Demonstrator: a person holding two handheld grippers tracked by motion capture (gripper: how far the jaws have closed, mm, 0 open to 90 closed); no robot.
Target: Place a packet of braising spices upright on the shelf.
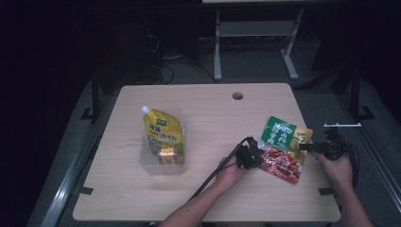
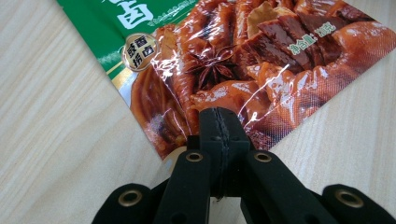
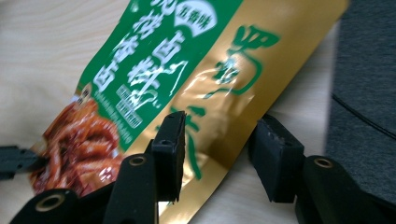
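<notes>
The green-and-gold snack pouch [image 1: 284, 148] lies flat on the tabletop [image 1: 208, 198] at about four o'clock, close to the right edge. The left hand-held gripper [image 2: 219, 123] has its jaws pressed together on the pouch's red, picture-printed corner, pinching the film at its very edge. The right hand-held gripper [image 3: 219, 154] is spread, its jaws straddling the gold edge at the pouch's three-o'clock side without yet closing on it.

The main risk is the thin hold on the left: with so little film between the jaws, a lift or pull could let the glossy corner slide out, and the pouch would drop or twist. If the right gripper closes while tilted, it may crease the gold edge or push the pouch toward the tabletop's edge, which seems near, though the high view is too dim to be sure. At nine o'clock, a yellow spouted pouch [image 1: 163, 136] rests in a clear tray [image 1: 145, 164], well apart.
</notes>
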